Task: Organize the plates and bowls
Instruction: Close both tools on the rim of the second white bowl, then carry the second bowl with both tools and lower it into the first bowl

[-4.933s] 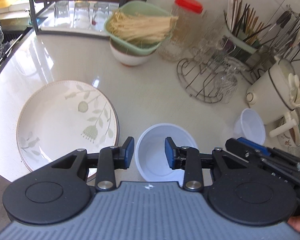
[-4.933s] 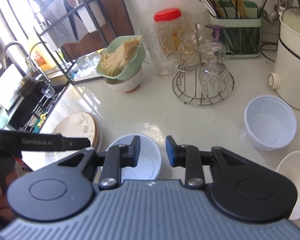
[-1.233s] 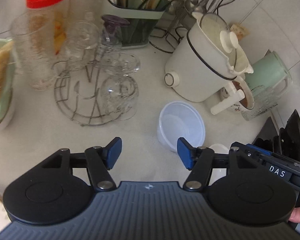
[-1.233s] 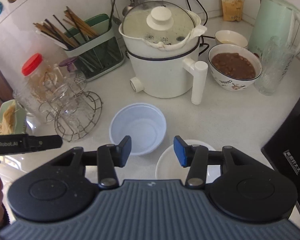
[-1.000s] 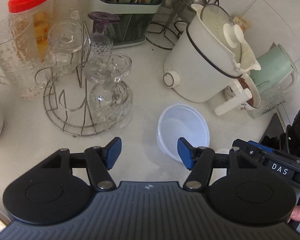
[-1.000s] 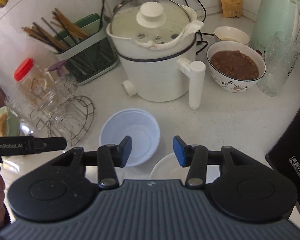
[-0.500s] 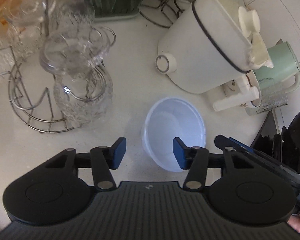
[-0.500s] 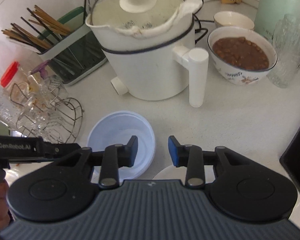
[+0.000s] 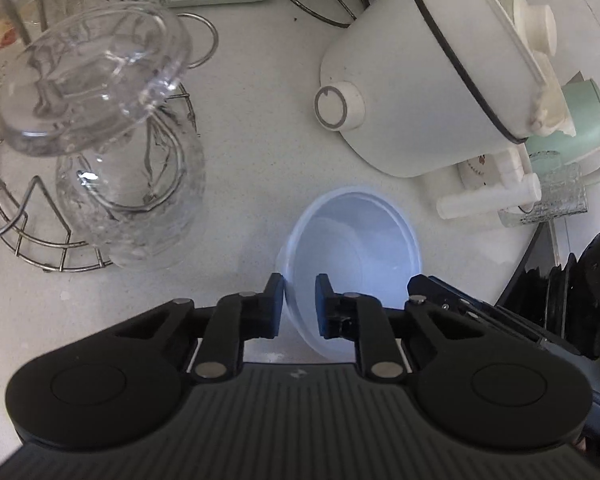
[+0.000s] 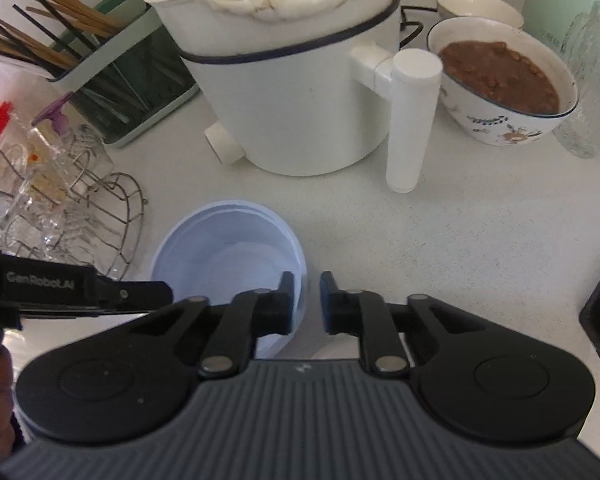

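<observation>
A translucent white plastic bowl (image 9: pixel 352 248) stands upright on the pale counter in front of the white cooker. My left gripper (image 9: pixel 300 304) straddles its left rim. Its jaws are closing, one pad against the outer wall and one inside the bowl. In the right wrist view the same bowl (image 10: pixel 228 248) sits low and centre. My right gripper (image 10: pixel 304 304) is shut on its right rim, with the thin wall pinched between the pads. Each view catches the other tool: the right gripper's black body (image 9: pixel 460 304) and the left gripper's body (image 10: pixel 80 288).
A white cooker (image 10: pixel 280 100) with a side handle stands just behind the bowl. A wire rack of upturned glasses (image 9: pixel 40 220) is to the left. A patterned bowl of brown food (image 10: pixel 500 76), a textured glass (image 10: pixel 588 120) and a green kettle (image 9: pixel 580 120) crowd the right. A black appliance (image 9: pixel 580 300) borders the right edge.
Both grippers have come down and closer to the plastic bowl. Their jaws have narrowed from wide apart to closed around opposite sides of its rim.
</observation>
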Demonstrator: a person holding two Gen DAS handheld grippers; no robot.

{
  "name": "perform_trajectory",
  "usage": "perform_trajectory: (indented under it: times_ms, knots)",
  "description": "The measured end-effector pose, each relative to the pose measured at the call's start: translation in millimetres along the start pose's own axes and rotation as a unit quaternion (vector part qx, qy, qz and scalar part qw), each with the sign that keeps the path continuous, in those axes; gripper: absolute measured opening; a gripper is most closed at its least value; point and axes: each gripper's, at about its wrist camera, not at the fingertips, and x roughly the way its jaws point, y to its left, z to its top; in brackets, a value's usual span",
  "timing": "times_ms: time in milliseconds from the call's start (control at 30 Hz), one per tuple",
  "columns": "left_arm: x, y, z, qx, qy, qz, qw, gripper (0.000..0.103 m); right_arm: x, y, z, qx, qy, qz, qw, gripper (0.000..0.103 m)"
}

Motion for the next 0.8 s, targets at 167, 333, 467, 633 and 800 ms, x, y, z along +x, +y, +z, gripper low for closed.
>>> perform_trajectory:
  times_ms: [167, 333, 467, 633, 800]
  knots:
    - [5, -1, 2, -0.009, 0.006, -0.010, 0.9999, 0.019, 1, -10, 5, 0.023, 0.006, 0.012, 1.000, 0.009]
    - [-8, -2, 1, -0.010, -0.001, -0.017, 0.9998, 0.019, -6, -13, 7, 0.040, 0.015, 0.022, 0.999, 0.010]
    - [-24, -3, -1, -0.009, -0.008, -0.028, 0.9995, 0.019, -19, -13, 9, 0.047, 0.016, 0.031, 0.998, 0.010]
    - [-54, -4, -6, -0.007, -0.027, -0.034, 0.9990, 0.019, -41, -9, 9, 0.048, 0.008, 0.046, 0.998, 0.010]
    - [-82, 1, -16, -0.010, -0.042, -0.041, 0.9982, 0.019, -59, -2, 9, 0.061, 0.004, 0.055, 0.997, 0.010]
